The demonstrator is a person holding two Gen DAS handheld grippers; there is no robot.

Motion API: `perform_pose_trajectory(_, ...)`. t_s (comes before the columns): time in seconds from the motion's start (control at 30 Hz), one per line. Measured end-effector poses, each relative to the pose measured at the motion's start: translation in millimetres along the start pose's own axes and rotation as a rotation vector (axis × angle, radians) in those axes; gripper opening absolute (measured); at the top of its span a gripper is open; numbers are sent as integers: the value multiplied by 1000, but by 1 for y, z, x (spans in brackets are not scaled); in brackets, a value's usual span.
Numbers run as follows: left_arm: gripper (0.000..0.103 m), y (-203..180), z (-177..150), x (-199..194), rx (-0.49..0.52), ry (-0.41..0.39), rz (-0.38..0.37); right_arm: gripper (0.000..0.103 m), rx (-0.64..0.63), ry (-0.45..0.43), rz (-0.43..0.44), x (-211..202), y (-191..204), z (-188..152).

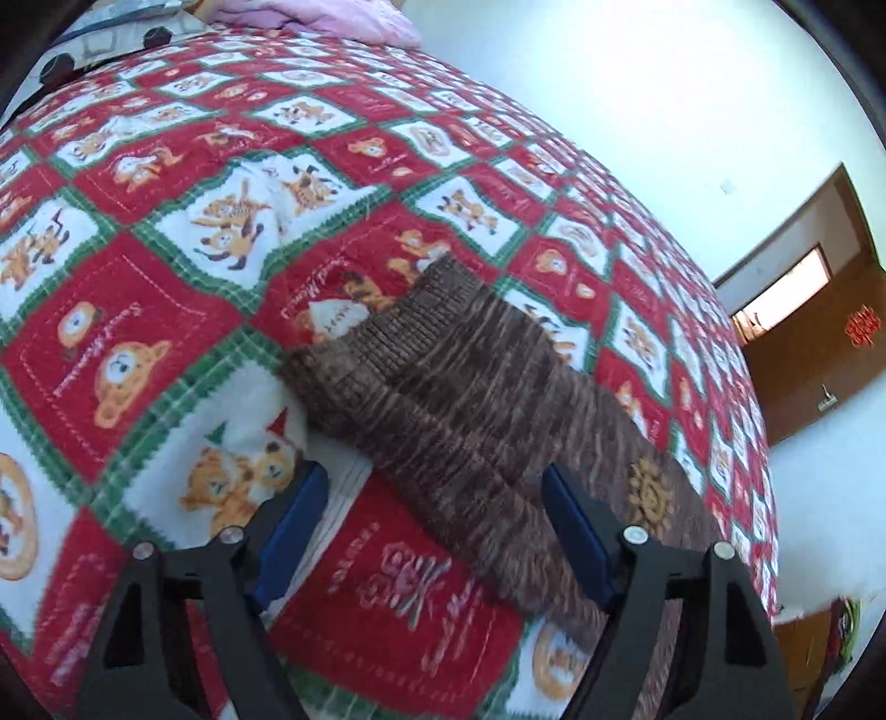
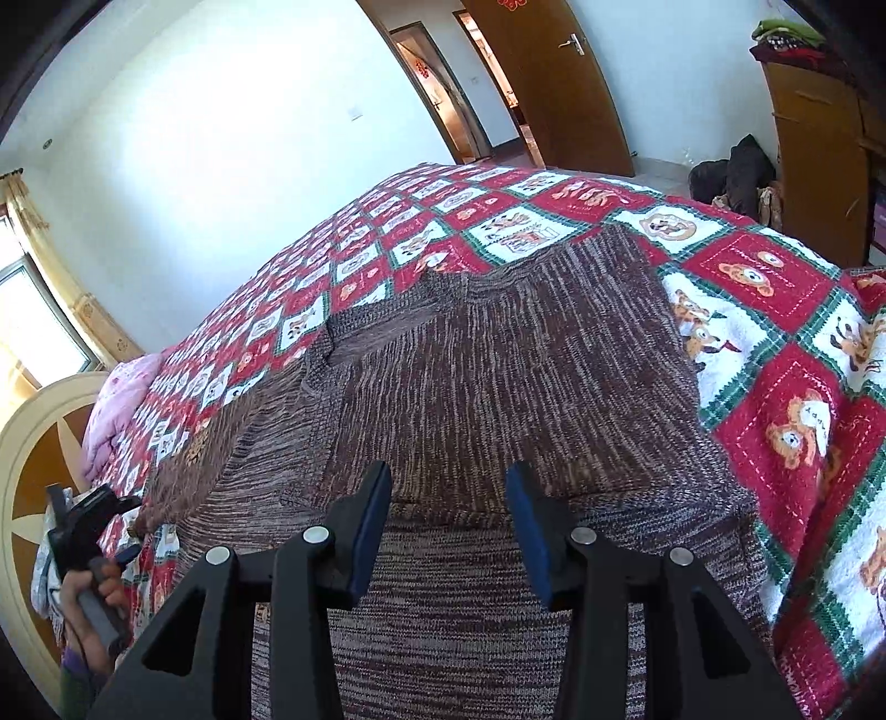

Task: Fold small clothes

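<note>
A small brown knitted sweater (image 2: 498, 376) lies on the bed, with a part folded over its body. My right gripper (image 2: 448, 482) is open and empty just above the fold's near edge. In the left wrist view a sleeve of the sweater (image 1: 443, 399) stretches out over the blanket, ribbed cuff far, and a gold emblem (image 1: 650, 490) shows on the body. My left gripper (image 1: 432, 487) is open, its jaws either side of the sleeve and holding nothing. The left gripper also shows in the right wrist view (image 2: 88, 526), held in a hand at the far left.
A red, white and green patchwork blanket (image 1: 166, 343) with bear prints covers the bed. A pink quilt (image 1: 343, 16) lies at the head end by the round headboard (image 2: 39, 443). A wooden door (image 2: 548, 83) and a wardrobe (image 2: 819, 155) stand beyond the bed.
</note>
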State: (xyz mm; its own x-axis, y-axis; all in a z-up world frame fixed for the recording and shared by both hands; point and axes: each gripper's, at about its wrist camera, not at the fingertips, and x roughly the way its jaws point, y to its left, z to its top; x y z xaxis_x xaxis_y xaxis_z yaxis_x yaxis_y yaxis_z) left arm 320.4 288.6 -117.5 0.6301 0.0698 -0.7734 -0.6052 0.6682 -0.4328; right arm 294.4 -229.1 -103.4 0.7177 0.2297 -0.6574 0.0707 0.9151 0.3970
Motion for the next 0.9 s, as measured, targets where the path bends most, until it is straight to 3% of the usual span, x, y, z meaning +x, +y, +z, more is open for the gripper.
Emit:
perform_pose_trajectory(0.13, 74, -3, 0, 1, -43, -17, -16, 46, -5, 11, -6, 2, 0, -1)
perform_pose_trajectory(0.2, 48, -1, -1, 1, -57, -28, -14, 46, -2, 15, -10, 2, 0, -1)
perform_pose_trajectory(0.23, 41, 0, -1, 2, -50, -31, -11, 46, 0, 16, -10, 3, -1, -1)
perform_pose_trajectory(0.3, 14, 6, 0, 2, -48, -33, -34, 46, 9, 20, -8, 4, -3, -1)
perform_pose_trajectory(0.4, 11, 10, 1, 2, -56, -23, -70, 46, 22, 19, -5, 4, -5, -1)
perform_pose_trajectory(0.6, 10, -34, 2, -15, 80, -66, -86, 46, 37, 9, 1, 1, -8, -1)
perform_pose_trajectory(0.77, 10, -121, -31, -61, 369, -149, -209, 46, 58, 0, 11, -1, -13, 0)
perform_pose_trajectory(0.9, 10, -186, -101, -89, 620, -120, -340, 46, 85, 1, 25, -2, -18, 0)
